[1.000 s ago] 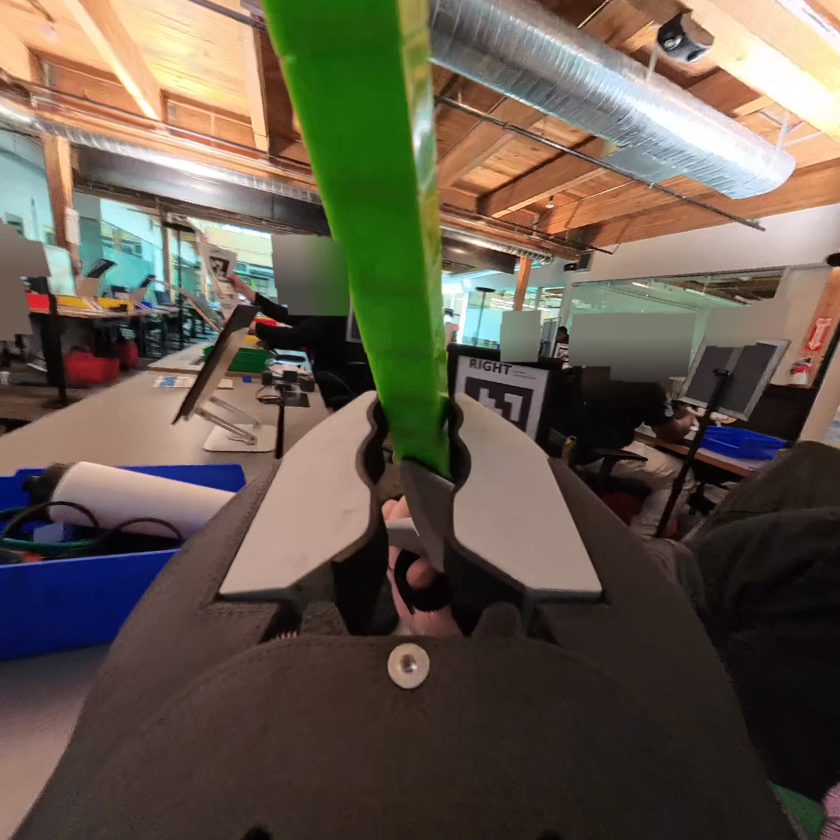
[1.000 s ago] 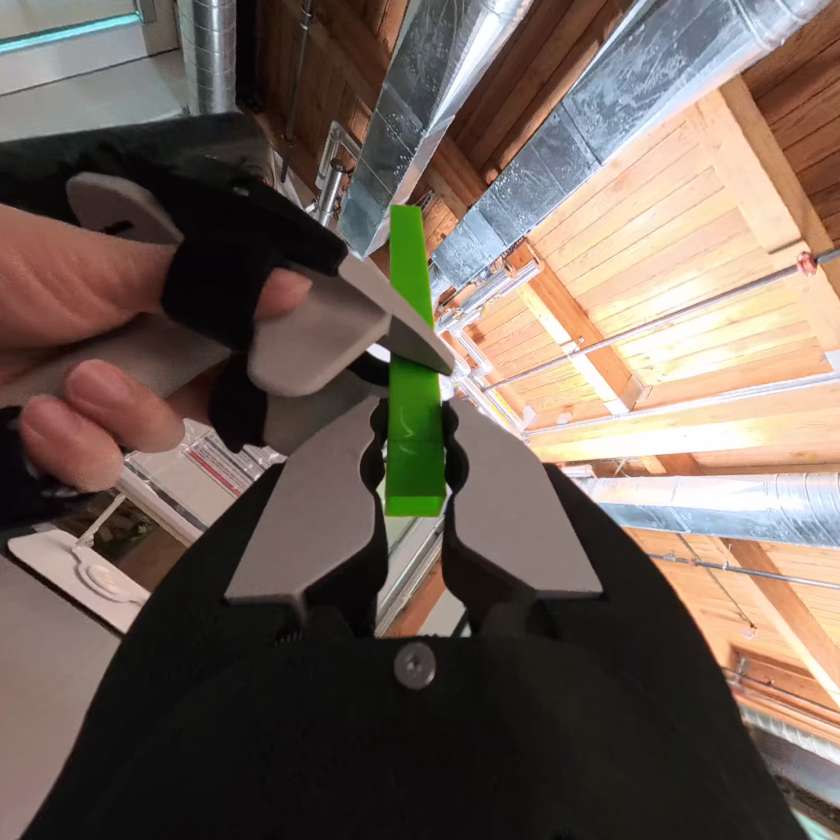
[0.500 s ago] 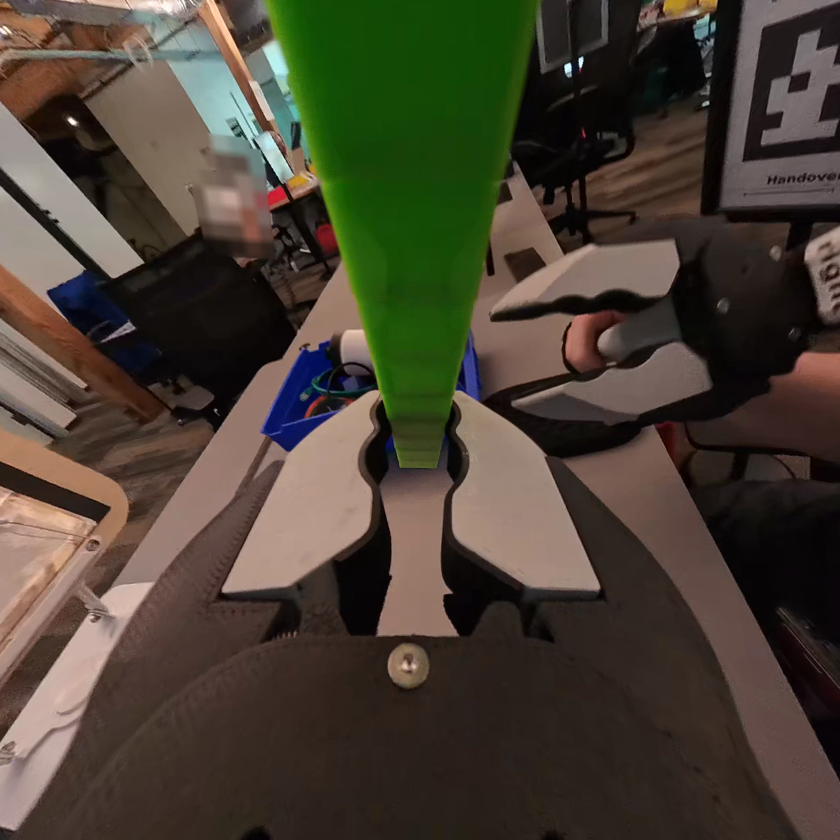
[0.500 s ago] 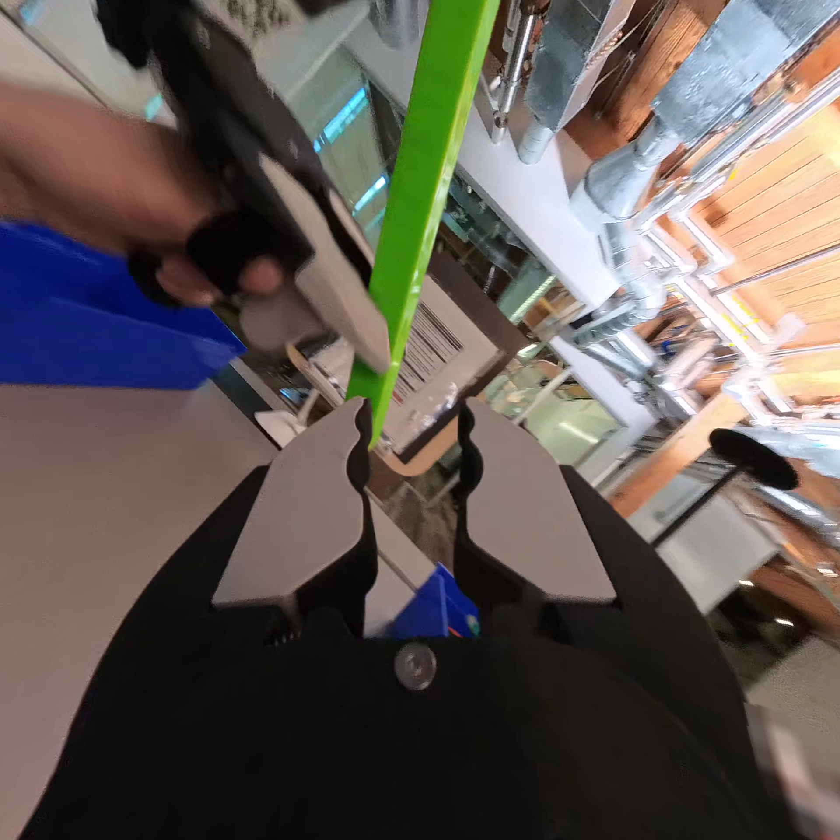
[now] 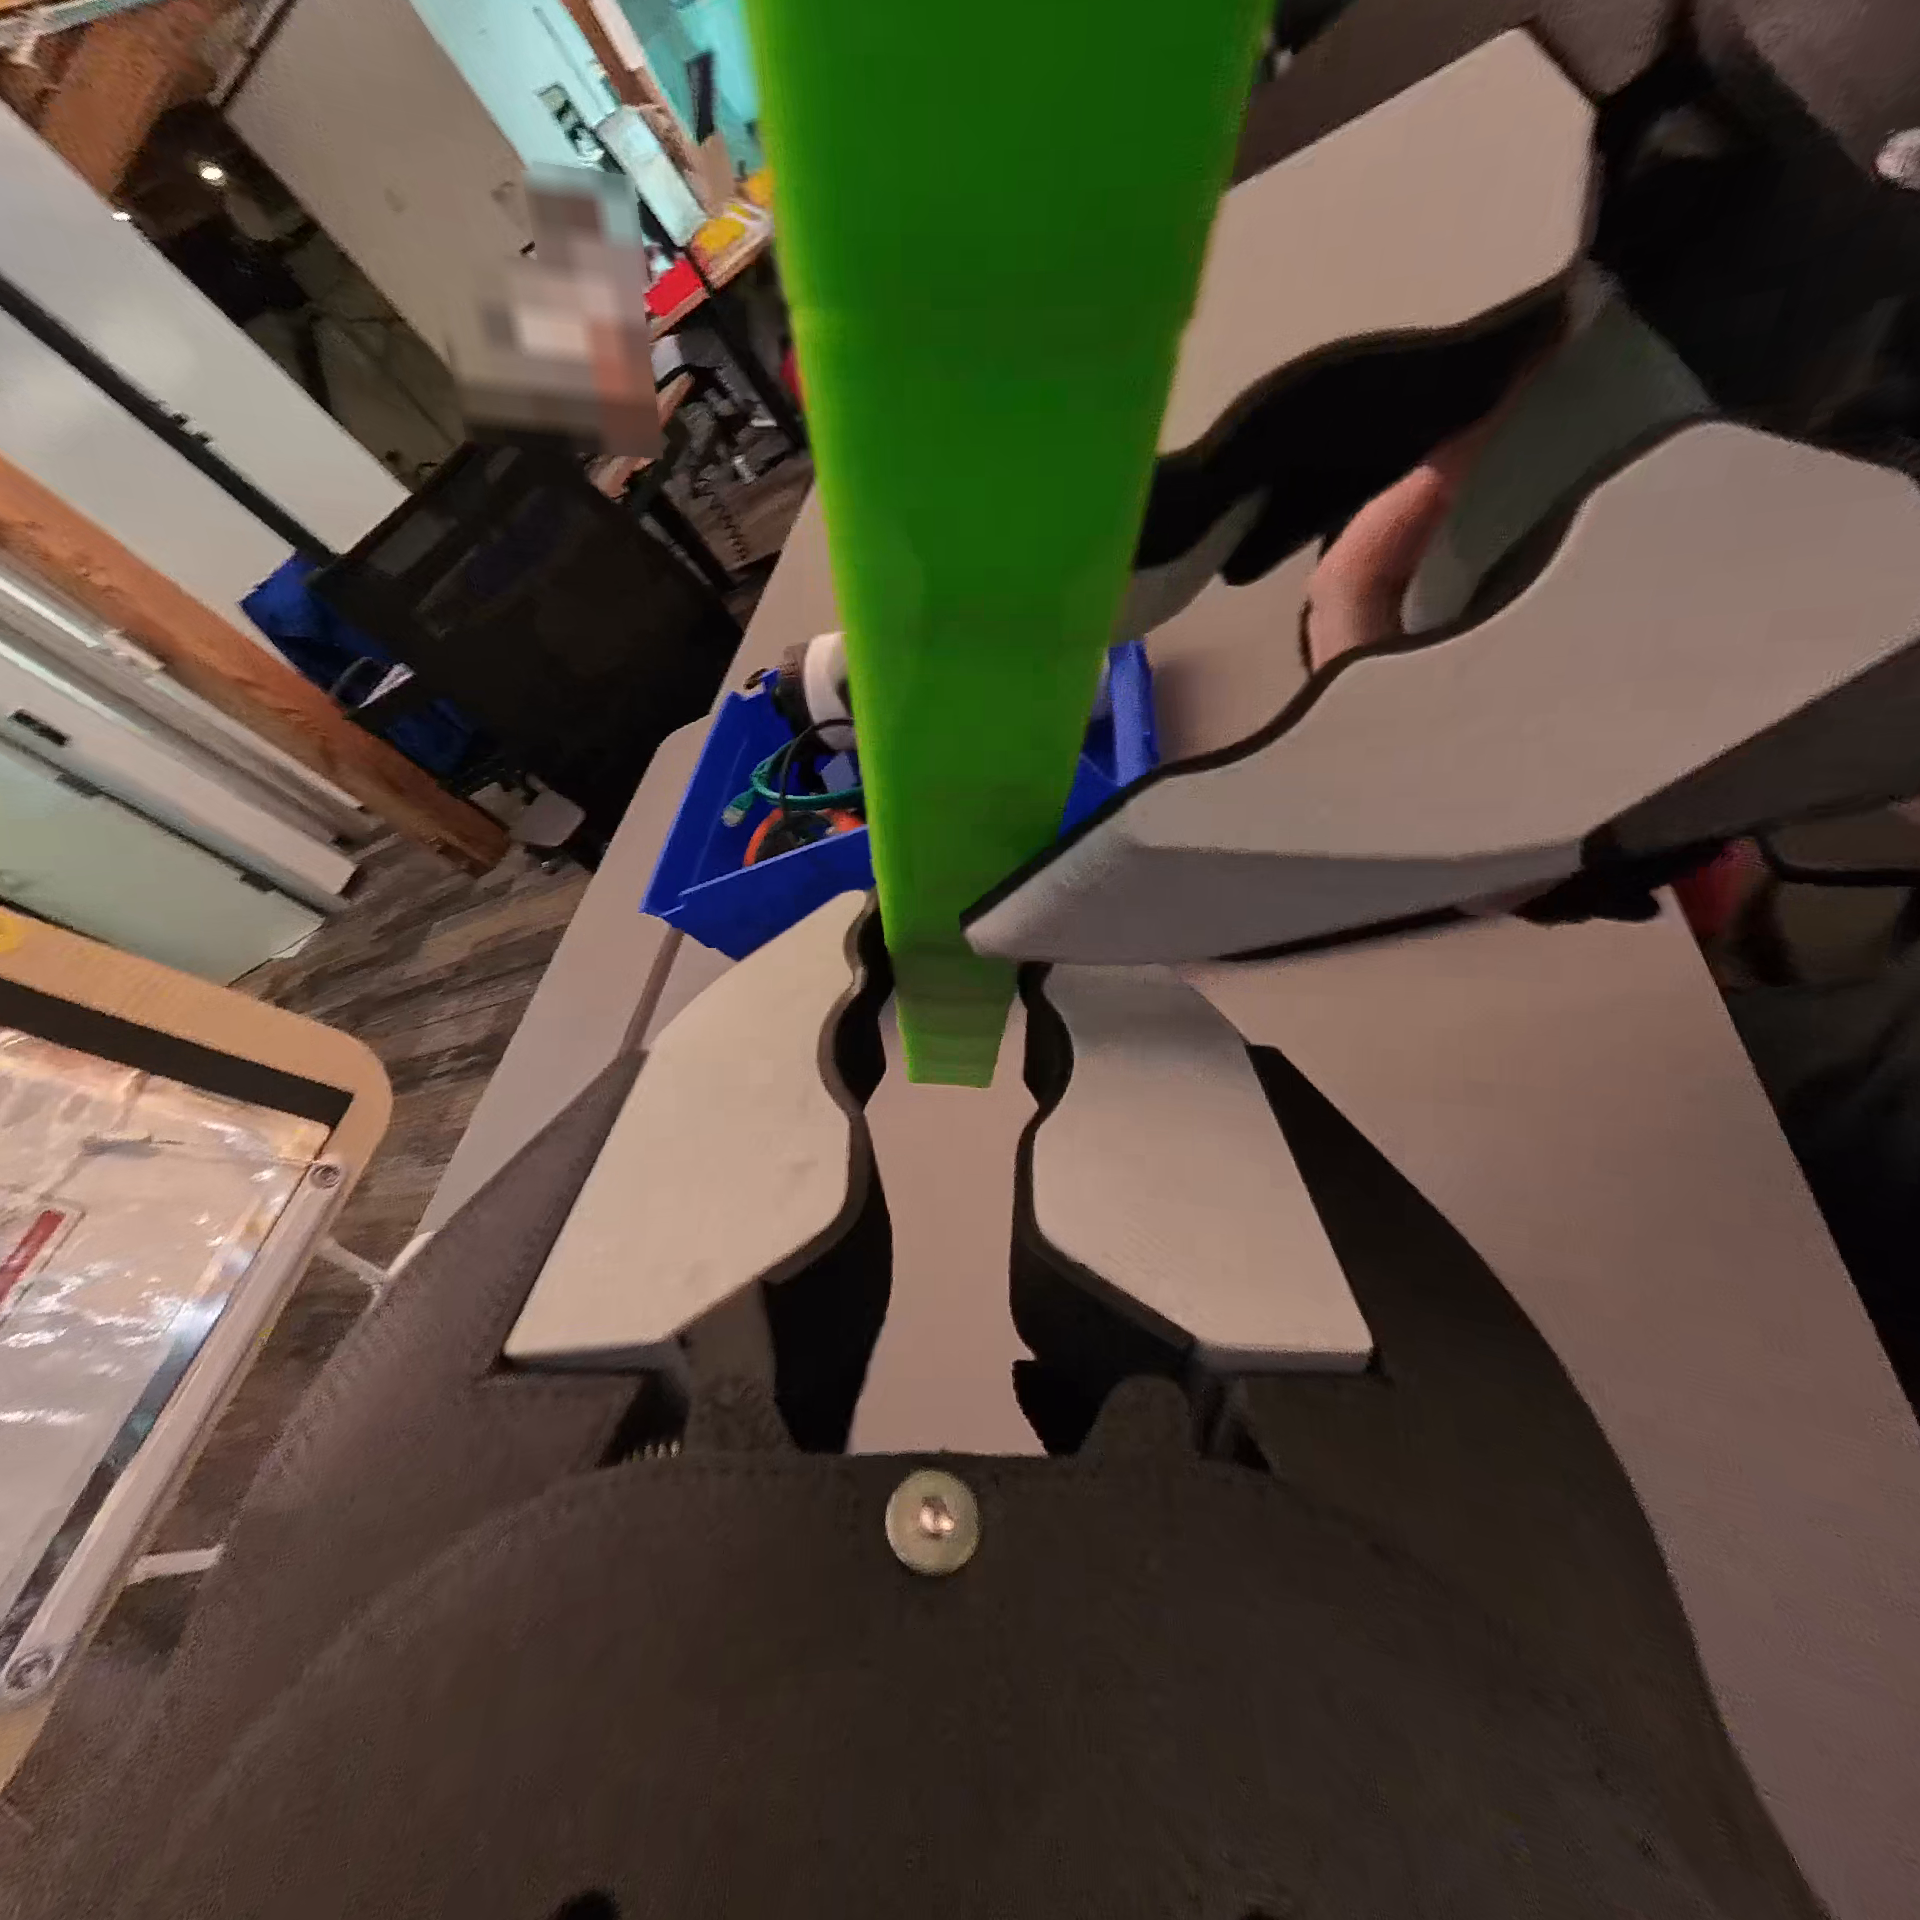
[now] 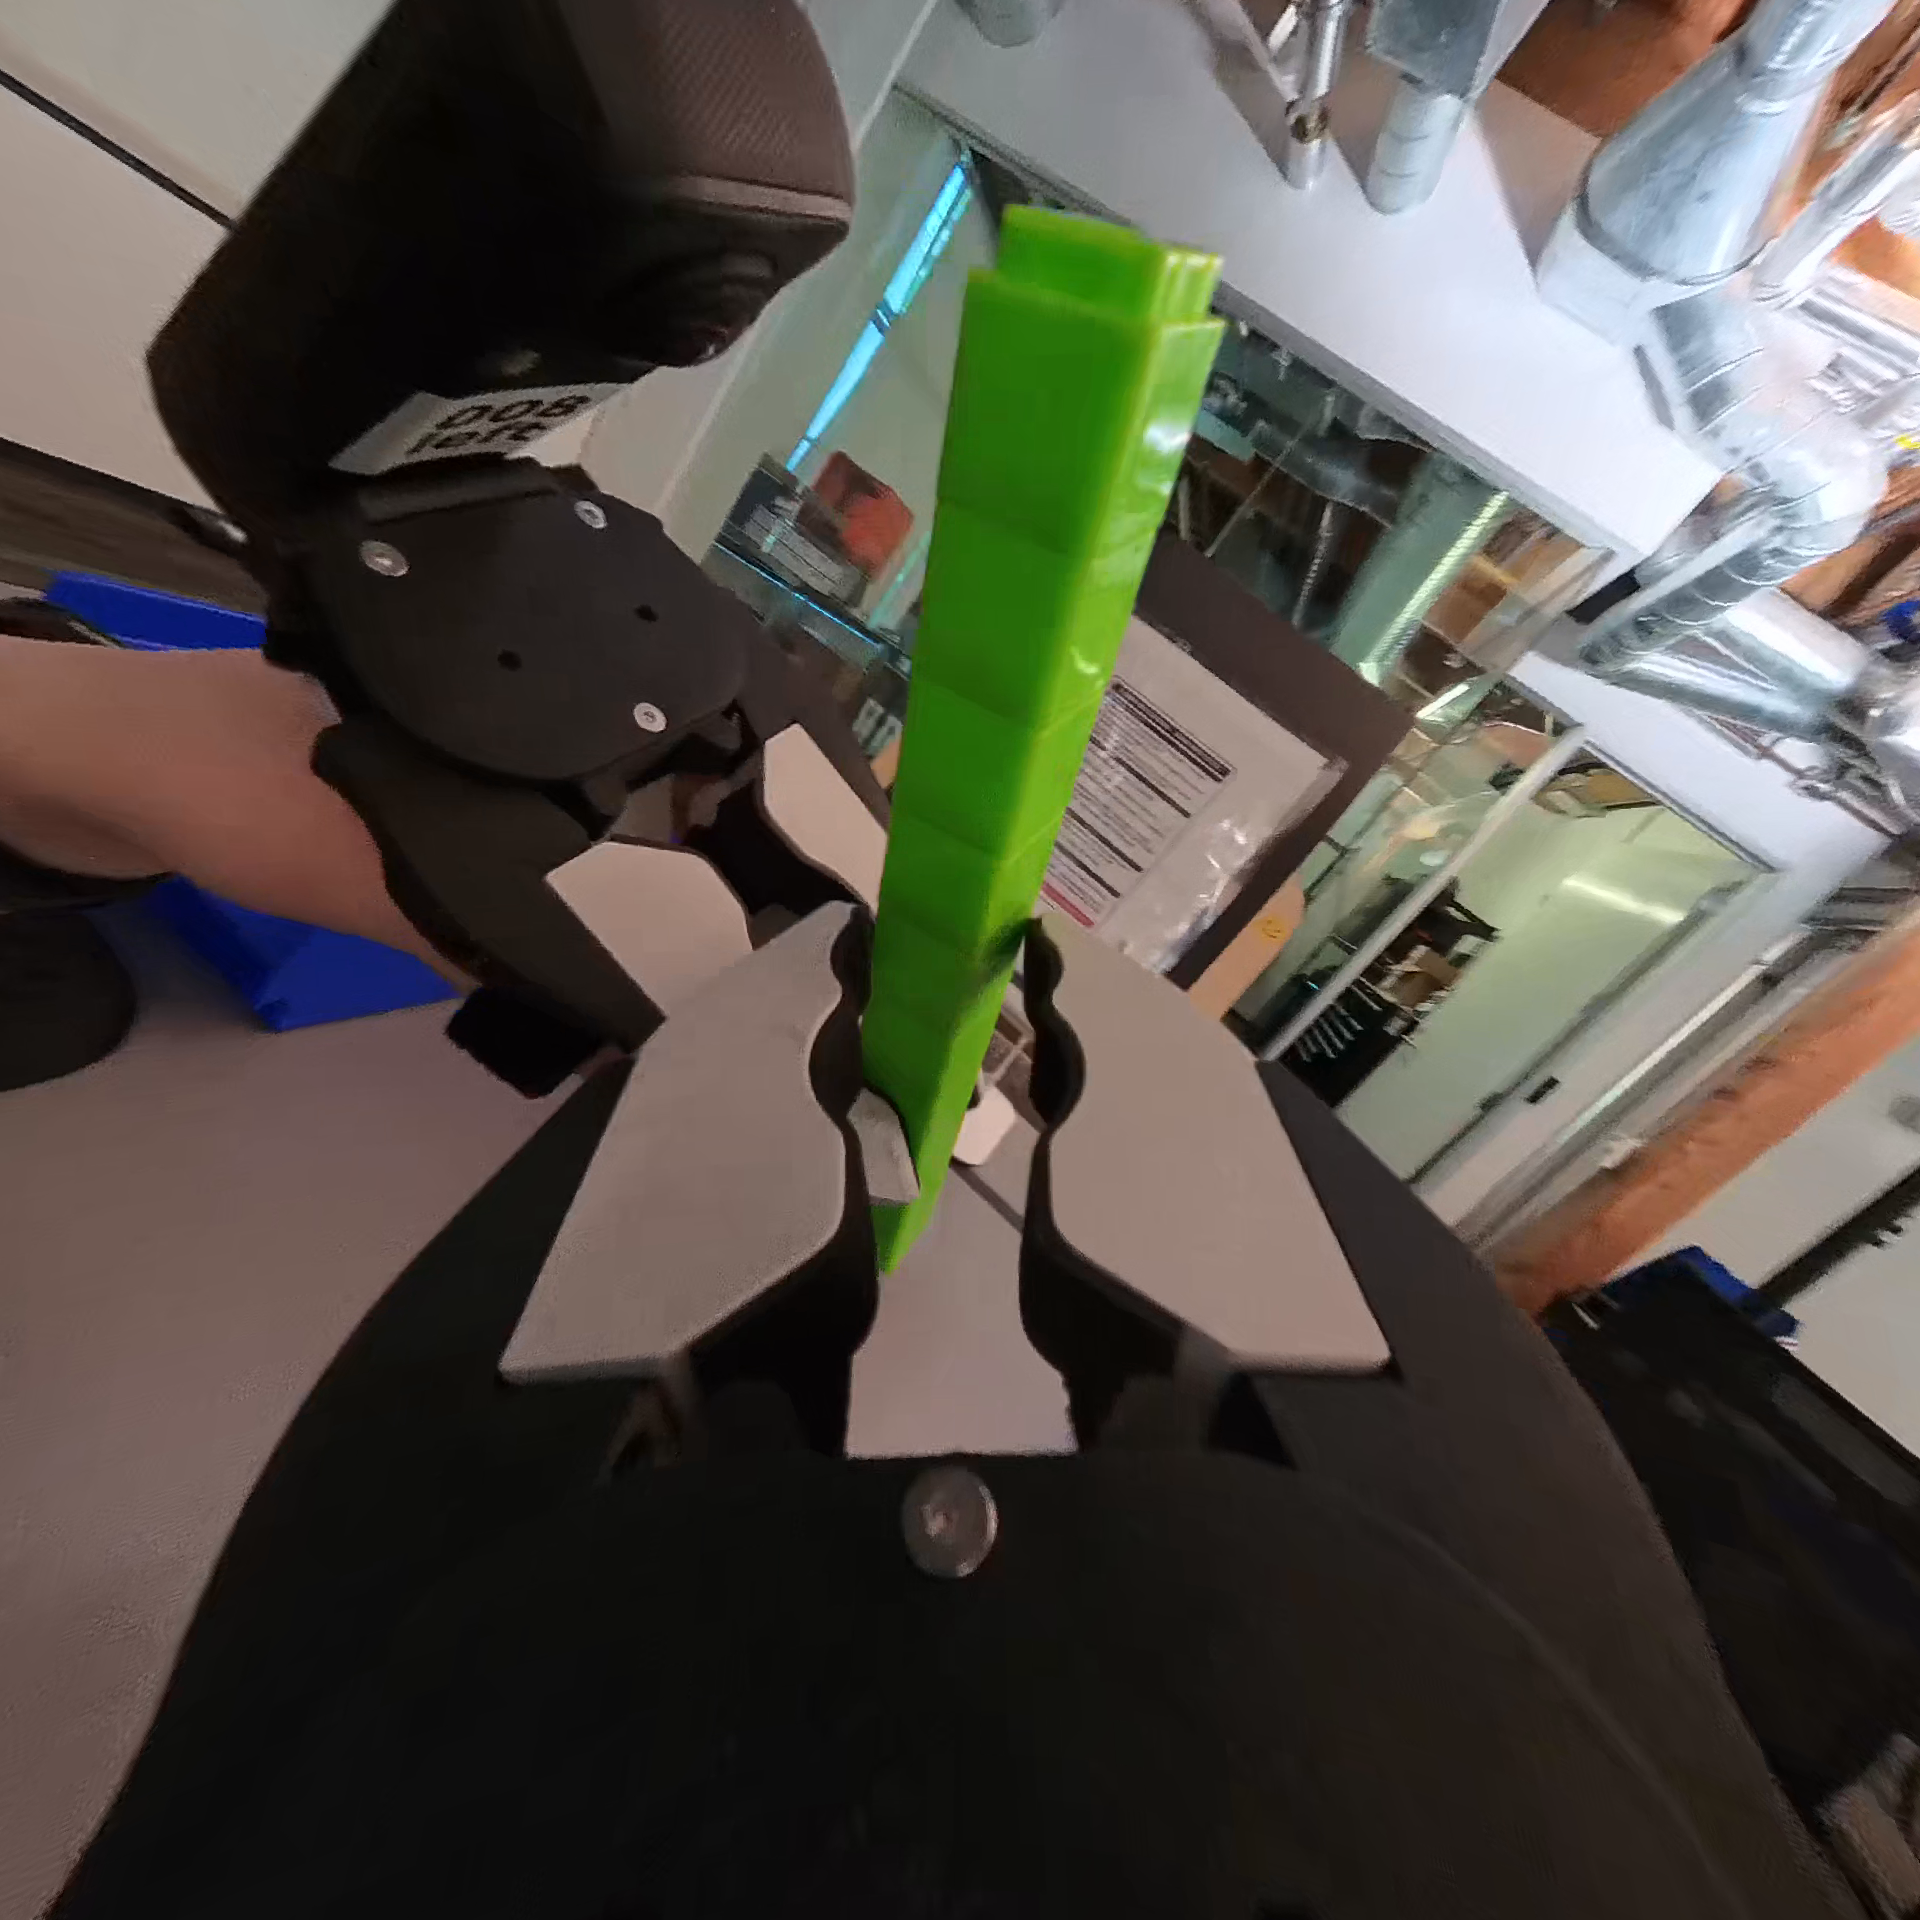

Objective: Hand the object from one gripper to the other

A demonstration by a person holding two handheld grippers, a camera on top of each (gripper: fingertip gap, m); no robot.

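A long bright green bar (image 5: 987, 520) made of stacked segments stands up over the grey table. My left gripper (image 5: 945, 956) is shut on its lower end. In the right wrist view the bar (image 6: 1018, 675) runs between my right gripper's (image 6: 945, 925) fingertips, which touch it on both sides just above the left gripper's hold. One left fingertip (image 6: 883, 1153) shows inside the right jaws beside the bar. In the left wrist view the right gripper's fingers (image 5: 1403, 810) come in from the right, one in front of the bar and one behind it.
A blue bin (image 5: 727, 862) with cables and a white roll stands on the grey table (image 5: 1403, 1143) beyond the grippers; it also shows in the right wrist view (image 6: 281, 966). A framed board (image 5: 156, 1195) stands at the left. A black case (image 5: 520, 623) stands on the floor. The gap from one gripper's tips to the other's is roughly 6 cm.
One second ago both grippers held the bar. Half a second ago the right gripper was open and off it. Now the right gripper has come back and closed around the bar near the left gripper.
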